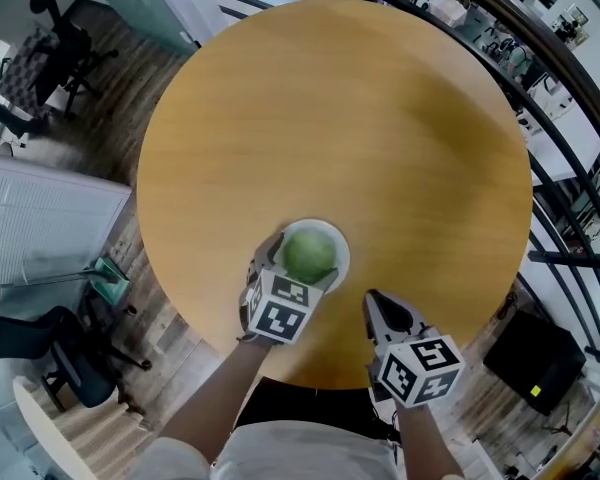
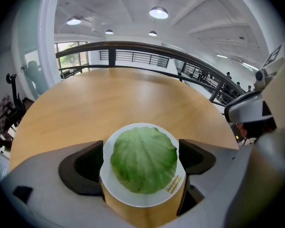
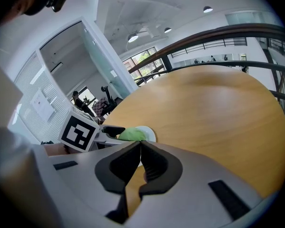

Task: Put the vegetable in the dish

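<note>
The lettuce (image 2: 143,159) is sitting in the white dish (image 2: 133,201), close to the table's (image 1: 360,118) near edge. Your left gripper (image 1: 292,273) is straddling the dish, jaws wide apart and holding nothing. Your right gripper (image 3: 140,144) is hovering just beside it, jaws pressed together and empty. Open wood is stretching beyond.

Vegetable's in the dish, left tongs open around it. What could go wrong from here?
1. The left tongs stand open with a jaw on either side of the dish; pulling back off-line might clip its rim and drag it.
2. The dish sits near the table's edge; a drag toward the person might push it off.
3. The round vegetable fills most of the dish; a knock might roll it out.
</note>
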The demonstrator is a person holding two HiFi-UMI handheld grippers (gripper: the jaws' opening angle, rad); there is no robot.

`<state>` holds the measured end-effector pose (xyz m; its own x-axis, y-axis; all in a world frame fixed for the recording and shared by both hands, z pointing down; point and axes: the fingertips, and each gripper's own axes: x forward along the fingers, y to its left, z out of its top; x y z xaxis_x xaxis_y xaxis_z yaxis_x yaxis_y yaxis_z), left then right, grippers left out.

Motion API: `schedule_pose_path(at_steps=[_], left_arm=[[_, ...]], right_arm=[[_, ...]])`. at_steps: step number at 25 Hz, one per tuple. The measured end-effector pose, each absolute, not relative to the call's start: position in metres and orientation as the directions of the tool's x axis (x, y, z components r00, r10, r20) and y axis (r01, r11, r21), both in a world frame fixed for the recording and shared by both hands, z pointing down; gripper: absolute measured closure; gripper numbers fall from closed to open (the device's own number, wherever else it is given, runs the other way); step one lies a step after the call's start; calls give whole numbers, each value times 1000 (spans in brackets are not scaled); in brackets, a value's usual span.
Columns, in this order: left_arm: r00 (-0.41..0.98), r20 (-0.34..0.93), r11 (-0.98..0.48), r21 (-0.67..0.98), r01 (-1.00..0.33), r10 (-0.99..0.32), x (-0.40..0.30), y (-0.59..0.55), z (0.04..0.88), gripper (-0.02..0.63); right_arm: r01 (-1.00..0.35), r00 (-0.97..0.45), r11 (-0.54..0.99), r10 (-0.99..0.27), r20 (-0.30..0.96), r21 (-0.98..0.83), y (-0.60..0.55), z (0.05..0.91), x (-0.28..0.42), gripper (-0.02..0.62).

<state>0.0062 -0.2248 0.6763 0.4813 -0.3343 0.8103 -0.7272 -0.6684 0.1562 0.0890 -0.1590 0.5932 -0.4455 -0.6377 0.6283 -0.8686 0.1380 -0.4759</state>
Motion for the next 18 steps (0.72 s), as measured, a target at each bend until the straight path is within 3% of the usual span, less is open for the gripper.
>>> schedule_pose_path(at_steps=[13, 15, 18], left_arm=[[528, 753, -659, 169, -733, -393, -28, -199, 598, 129], [529, 744, -653, 168, -739, -407, -35, -187, 583, 172], [541, 713, -621, 188, -761, -446, -46, -170, 557, 295]], right_arm=[[-870, -468, 216, -649, 600, -444, -154, 553, 73, 571], [-870, -472, 233, -649, 597, -435, -149, 545, 71, 571], [-870, -478, 262, -649, 591, -417, -137, 529, 68, 571]])
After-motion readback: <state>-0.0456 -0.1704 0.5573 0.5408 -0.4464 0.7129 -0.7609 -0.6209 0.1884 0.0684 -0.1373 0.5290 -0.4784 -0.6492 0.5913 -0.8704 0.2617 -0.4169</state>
